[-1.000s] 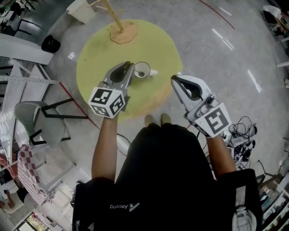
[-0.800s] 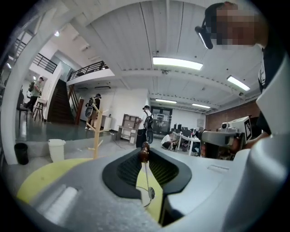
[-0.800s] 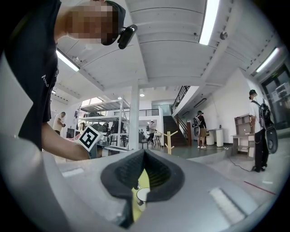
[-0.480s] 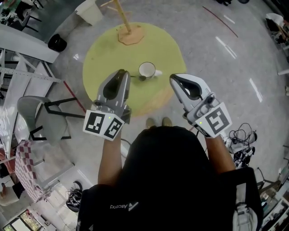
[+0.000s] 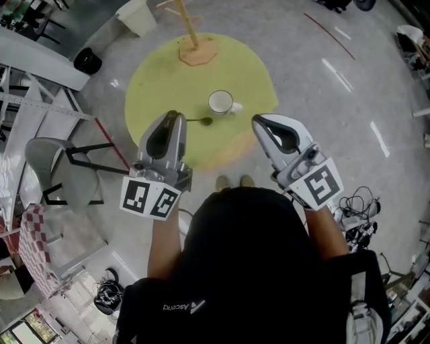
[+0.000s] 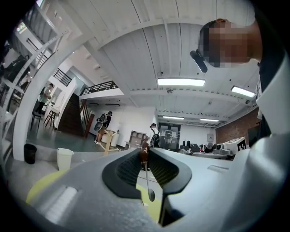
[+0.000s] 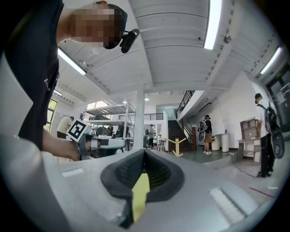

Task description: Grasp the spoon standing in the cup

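A white cup [image 5: 220, 103] stands on the round yellow-green table [image 5: 161, 80]. The spoon [image 5: 199, 121] is out of the cup and sticks out sideways from my left gripper [image 5: 177, 115], its bowl pointing right, just short of the cup. In the left gripper view, the left gripper [image 6: 144, 152] is shut on the spoon [image 6: 147, 179] at the handle end, and the bowl hangs down between the jaws. My right gripper [image 5: 257, 119] hovers over the table's near right edge, apart from the cup. In its own view the right gripper [image 7: 144, 152] is shut with nothing in it.
A wooden stand [image 5: 195, 50] rises at the table's far side. A grey chair [image 5: 57, 175] is to the left, with a black bin [image 5: 87, 62] and a white bin [image 5: 138, 15] beyond it. Cables and gear [image 5: 356, 215] lie on the floor at right.
My left gripper has drawn back from the cup toward the person, taking the spoon out of the cup. The right gripper has hardly moved.
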The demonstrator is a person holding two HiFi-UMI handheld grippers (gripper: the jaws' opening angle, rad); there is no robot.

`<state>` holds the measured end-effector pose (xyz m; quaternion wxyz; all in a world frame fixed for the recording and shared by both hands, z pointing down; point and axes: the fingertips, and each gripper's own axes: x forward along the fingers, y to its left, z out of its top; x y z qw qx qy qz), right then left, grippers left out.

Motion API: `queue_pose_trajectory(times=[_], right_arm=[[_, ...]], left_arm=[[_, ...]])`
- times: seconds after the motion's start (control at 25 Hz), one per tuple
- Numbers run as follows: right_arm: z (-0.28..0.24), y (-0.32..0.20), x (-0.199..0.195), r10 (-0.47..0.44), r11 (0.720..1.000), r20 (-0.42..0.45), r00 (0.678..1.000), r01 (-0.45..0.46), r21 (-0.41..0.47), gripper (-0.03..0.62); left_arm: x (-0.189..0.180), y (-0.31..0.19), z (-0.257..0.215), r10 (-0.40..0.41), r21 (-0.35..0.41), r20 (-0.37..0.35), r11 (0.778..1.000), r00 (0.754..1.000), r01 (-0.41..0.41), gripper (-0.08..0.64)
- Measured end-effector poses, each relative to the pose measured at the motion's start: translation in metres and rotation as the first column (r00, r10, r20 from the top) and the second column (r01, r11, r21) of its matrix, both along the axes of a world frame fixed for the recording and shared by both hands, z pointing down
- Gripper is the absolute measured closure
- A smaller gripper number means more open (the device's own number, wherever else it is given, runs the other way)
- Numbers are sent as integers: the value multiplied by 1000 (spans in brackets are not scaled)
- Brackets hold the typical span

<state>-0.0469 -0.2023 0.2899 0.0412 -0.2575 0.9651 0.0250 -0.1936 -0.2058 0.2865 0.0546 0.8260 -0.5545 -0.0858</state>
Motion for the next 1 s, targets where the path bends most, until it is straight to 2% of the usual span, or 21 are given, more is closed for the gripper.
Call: queue_pose_trajectory(times=[0.28, 0.6, 0.8, 1.0], right_arm=[[5, 0, 1, 6, 999, -8, 1000, -6, -38, 589], [2, 3, -3, -22, 1000, 4, 1000, 22, -8, 589], [6, 3, -2, -6, 999, -12, 1000, 5, -45, 589], [8, 6, -2, -12, 999, -16, 1000, 11, -42, 589]], left_arm=[[2, 1, -1, -6, 1, 4, 1000, 1000, 6, 502], [0, 3, -3, -9, -1, 6, 1000, 1000, 9, 502], [2, 3, -3, -3, -1, 7, 1000, 1000, 3, 502], [4, 4, -1, 0, -3, 5, 1000, 1000, 0, 502]])
